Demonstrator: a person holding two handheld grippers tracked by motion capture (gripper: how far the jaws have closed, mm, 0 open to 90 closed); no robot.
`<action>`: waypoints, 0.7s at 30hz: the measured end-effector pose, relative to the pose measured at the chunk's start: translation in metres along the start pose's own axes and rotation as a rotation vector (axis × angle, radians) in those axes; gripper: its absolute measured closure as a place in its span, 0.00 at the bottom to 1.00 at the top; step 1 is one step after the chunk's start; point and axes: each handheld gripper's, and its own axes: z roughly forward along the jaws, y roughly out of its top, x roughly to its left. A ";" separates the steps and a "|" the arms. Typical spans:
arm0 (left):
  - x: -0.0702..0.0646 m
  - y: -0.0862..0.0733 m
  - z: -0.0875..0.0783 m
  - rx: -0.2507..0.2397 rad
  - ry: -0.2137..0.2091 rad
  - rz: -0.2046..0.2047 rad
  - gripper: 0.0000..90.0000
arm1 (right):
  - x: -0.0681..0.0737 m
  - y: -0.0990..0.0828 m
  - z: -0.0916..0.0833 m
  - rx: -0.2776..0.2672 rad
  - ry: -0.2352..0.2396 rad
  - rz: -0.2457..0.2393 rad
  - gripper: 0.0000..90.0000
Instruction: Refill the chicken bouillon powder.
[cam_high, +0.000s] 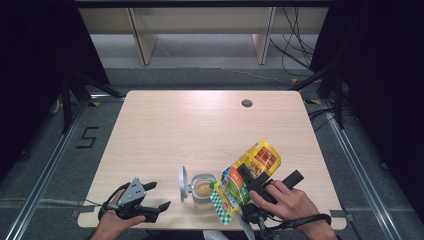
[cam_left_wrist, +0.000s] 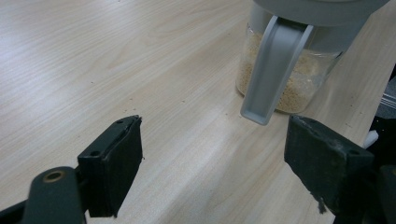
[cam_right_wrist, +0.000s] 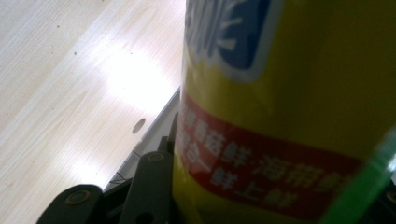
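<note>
The right claw (cam_high: 248, 181) grips a yellow bag (cam_high: 250, 172), tilted over the open jar (cam_high: 203, 190). The left claw (cam_high: 156, 201) gapes wide and empty, jar just ahead.

Bright overhead light; table (cam_right_wrist: 126, 79) glare; pouch (cam_right_wrist: 289, 107) blurred.

The left gripper (cam_high: 155, 206) is showing black jaws, a grey three-cornered plate dotted with small holes, and a black cable looping behind it. Its square pads (cam_left_wrist: 116, 158) are looking scuffed, with a brass-ringed screw hole below. The right gripper (cam_high: 256, 181) is black; a black strap is circling that wrist.
</note>
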 end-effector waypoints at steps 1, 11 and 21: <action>0.000 0.000 0.000 -0.001 0.003 -0.001 0.21 | 0.000 -0.001 0.000 -0.004 0.000 0.005 0.75; 0.001 0.001 0.000 -0.002 0.001 0.020 0.21 | 0.012 -0.007 0.008 -0.107 0.019 0.192 0.75; 0.002 0.000 0.001 0.002 -0.005 0.018 0.21 | 0.033 -0.026 0.020 -0.213 0.058 0.462 0.77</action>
